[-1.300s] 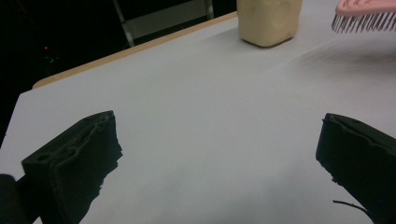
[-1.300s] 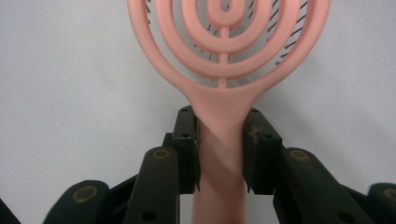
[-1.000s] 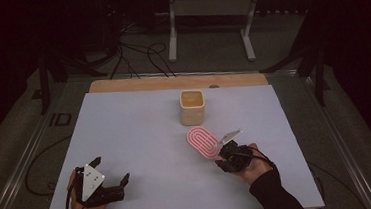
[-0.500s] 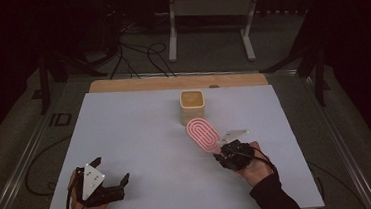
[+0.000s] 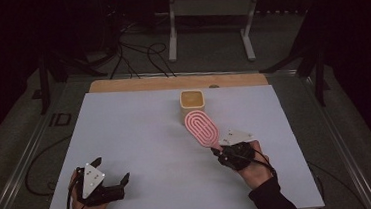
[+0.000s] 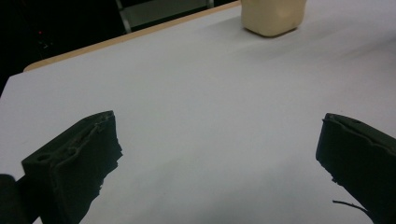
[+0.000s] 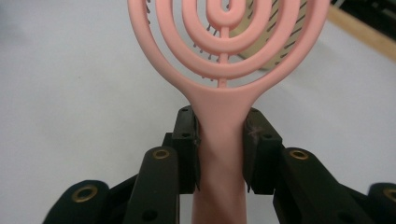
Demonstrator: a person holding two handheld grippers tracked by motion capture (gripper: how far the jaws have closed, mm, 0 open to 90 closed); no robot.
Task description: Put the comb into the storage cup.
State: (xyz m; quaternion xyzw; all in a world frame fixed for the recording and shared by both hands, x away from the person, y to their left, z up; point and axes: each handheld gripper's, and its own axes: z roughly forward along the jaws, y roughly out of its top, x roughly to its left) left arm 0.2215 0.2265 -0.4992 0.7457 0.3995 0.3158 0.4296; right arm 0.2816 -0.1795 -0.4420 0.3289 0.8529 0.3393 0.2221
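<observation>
My right tool [image 7: 220,140] clamps the pink hairbrush [image 5: 201,127] by its handle, its head raised over the worktop [image 5: 141,138] beside the beige cup [image 5: 192,102]. My left tool [image 5: 110,183] rests open and empty at the near-left corner.

- The high view looked forward and down from above the person's side, taking in the whole table [image 5: 141,138].
- The left gripper view sat low, close above the tabletop, facing the cup [image 6: 273,16].
- The right gripper view looked along its jaws, very near the pink brush [image 7: 224,107].
- All views shared the cup [image 5: 192,100].
</observation>
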